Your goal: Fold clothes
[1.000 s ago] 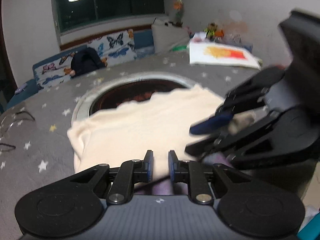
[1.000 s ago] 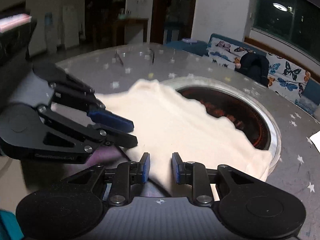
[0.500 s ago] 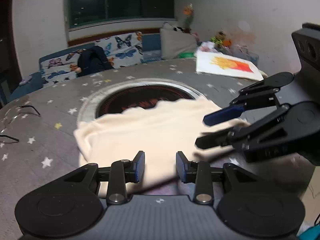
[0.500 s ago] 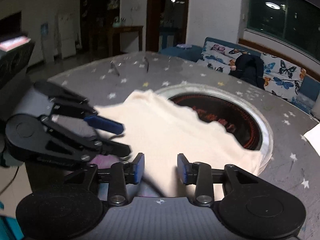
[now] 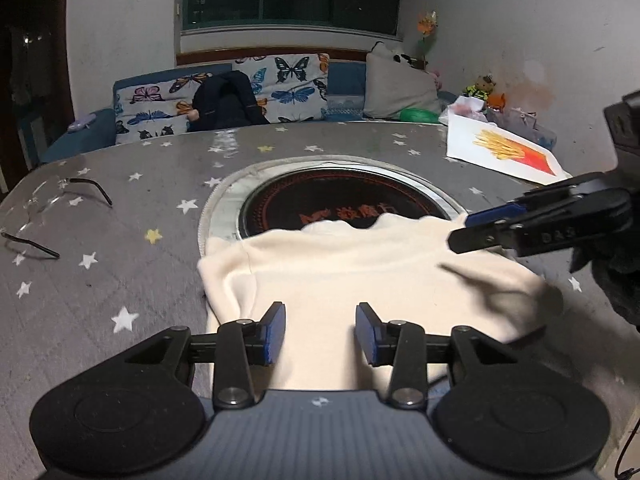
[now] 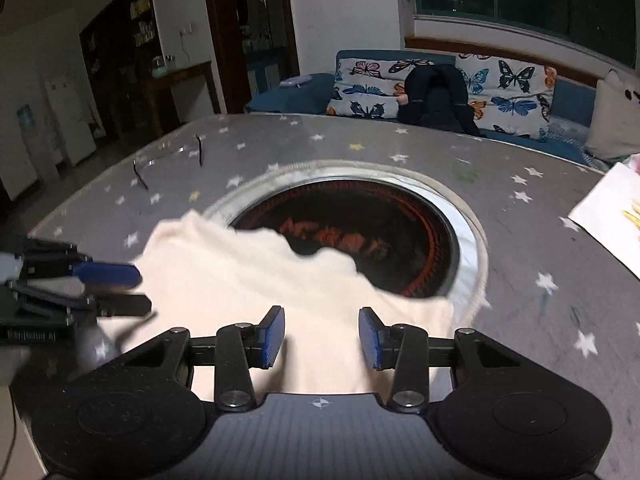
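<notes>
Cream garment (image 5: 360, 280), soft, folded, rumpled

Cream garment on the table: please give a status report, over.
Left tool opening, nothing gripped; right tool open, empty. Cream garment lies folded, far edge over the round hotplate. Eyeglasses well aside.

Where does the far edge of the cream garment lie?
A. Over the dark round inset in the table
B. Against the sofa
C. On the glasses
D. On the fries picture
A: the garment overlaps the near rim of the round inset; the picture and glasses lie apart from it.
</notes>
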{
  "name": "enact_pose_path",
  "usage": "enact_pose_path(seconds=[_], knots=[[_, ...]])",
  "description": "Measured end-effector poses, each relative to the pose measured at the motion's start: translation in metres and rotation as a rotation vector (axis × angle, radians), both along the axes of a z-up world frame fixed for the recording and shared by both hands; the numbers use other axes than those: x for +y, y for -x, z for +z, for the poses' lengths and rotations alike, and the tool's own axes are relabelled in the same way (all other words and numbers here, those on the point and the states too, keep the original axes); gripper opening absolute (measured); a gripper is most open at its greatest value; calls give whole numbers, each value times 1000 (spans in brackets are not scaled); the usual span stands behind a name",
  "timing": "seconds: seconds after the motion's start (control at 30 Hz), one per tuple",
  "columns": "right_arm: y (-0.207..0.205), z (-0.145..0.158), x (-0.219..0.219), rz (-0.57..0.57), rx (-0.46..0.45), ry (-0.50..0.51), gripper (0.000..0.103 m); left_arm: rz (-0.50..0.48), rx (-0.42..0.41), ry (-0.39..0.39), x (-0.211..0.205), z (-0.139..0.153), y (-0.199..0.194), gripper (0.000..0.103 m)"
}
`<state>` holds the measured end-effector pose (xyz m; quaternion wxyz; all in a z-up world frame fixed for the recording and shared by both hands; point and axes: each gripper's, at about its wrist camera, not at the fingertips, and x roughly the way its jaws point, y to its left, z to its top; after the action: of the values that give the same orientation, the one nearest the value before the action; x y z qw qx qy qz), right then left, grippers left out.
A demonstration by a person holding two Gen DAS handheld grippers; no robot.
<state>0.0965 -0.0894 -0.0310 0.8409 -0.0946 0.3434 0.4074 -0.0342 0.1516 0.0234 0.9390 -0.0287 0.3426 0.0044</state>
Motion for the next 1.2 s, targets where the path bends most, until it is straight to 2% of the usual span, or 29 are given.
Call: enact_pose_path(seconds=[0.17,0.2,0.43,0.5,0.57,0.7,0.83,0.93,1.03,1.2], knots=[[-31,-21,19,-43,42,73,44,15,26,7,5,-7,-1,40],[-31,-21,17,-46,50,62,44,15,24,10,5,-7,0,41],[-18,-5,8,-54,11,37,49,35,-18,18,-3,8,2,64],[-14,-2,4,-62,6,28,57,47,-34,23,-4,11,4,71],[-9,2,0,-69,-4,21,64,68,-47,17,-7,14,8,84],[6,9,-9,-73,-20,3,77,97,-65,3,-11,18,15,89],[25,12,-20,-82,-62,2,90,127,-80,-35,-20,23,22,102],[37,14,-29,-93,-82,-10,97,140,-92,-73,-28,26,28,103],[49,17,-39,-109,-102,-27,103,147,-95,-73,-33,29,32,103],[61,19,-56,-162,-93,-80,103,162,-81,-53,-38,28,39,103]])
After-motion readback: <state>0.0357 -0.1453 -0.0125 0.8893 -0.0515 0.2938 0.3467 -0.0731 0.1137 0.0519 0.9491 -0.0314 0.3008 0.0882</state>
